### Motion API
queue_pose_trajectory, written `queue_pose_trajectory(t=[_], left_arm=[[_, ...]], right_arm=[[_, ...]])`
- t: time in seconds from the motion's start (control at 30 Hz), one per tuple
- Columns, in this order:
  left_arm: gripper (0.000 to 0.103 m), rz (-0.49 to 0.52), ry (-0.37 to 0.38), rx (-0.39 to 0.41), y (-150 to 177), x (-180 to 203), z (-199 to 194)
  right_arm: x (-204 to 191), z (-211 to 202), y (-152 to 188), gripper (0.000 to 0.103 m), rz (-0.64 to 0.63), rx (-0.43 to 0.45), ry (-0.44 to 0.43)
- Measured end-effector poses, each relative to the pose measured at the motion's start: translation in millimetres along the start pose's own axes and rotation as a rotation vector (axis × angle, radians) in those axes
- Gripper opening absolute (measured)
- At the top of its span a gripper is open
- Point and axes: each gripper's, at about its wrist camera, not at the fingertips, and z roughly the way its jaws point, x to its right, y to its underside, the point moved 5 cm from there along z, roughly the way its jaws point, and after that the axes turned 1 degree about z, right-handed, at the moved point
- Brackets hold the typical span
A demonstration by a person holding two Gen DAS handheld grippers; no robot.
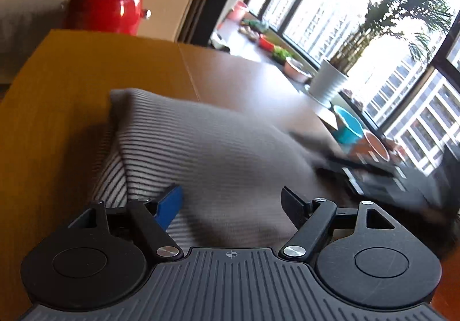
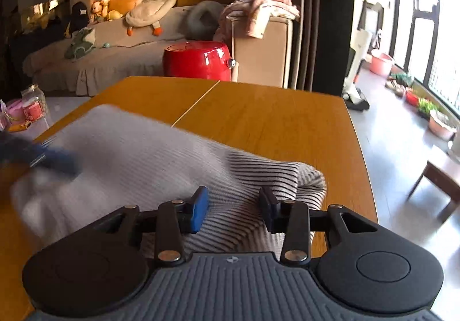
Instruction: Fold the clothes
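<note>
both hand-held grippers, left [image 1: 231,203] and right [image 2: 234,210], hover spread apart over the striped garment [image 2: 138,154] bunched mid-frame on the bench [image 2: 273,119], seemingly ready to pinch a fold.

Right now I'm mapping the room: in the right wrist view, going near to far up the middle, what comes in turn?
Right gripper → striped garment → table → red stool → sofa.

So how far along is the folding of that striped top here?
Partly done: the striped top already lies doubled over on the table, one layer bunched over another. In hand: nothing gripped; the left tongs and right tongs both hover open over the cloth. Left: flattening the bunched edge and finishing the folds.
</note>
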Motion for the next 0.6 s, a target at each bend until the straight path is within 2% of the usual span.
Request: queue_pose_trajectory(t=[0.13, 0.23, 0.33, 0.37, 0.4, 0.47, 0.53, 0.6], left_arm=[[0.089, 0.029, -0.018, 0.036, -20, 5, 24], [0.09, 0.051, -0.028, 0.055, -25, 11, 32], [0.091, 0.042, -0.02, 0.056, -26, 15, 27], [0.091, 0.039, -0.016, 0.056, -23, 14, 21], [0.092, 0.036, -0.013, 0.058, -21, 13, 15], [0.092, 0.032, -0.016, 0.069, -20, 9, 4], [0.092, 0.031, -0.013, 0.087, -18, 8, -7], [0.09, 0.037, -0.003, 0.098, -13, 9, -16]], right_arm=[[-21, -33, 22, 0.048, 0.049, -0.032, -0.077], [-45, -49, 32, 0.062, 0.043, -0.061, -0.158], [-62, -59, 30, 0.072, -0.012, -0.069, -0.193], [-64, -62, 26, 0.079, -0.027, -0.061, -0.198], [-63, -67, 20, 0.091, -0.031, -0.034, -0.19], [-55, -75, 5, 0.103, -0.023, 0.04, -0.155], [-42, -73, -7, 0.103, -0.017, 0.079, -0.077], [-29, -62, -9, 0.103, -0.016, 0.069, 0.014]])
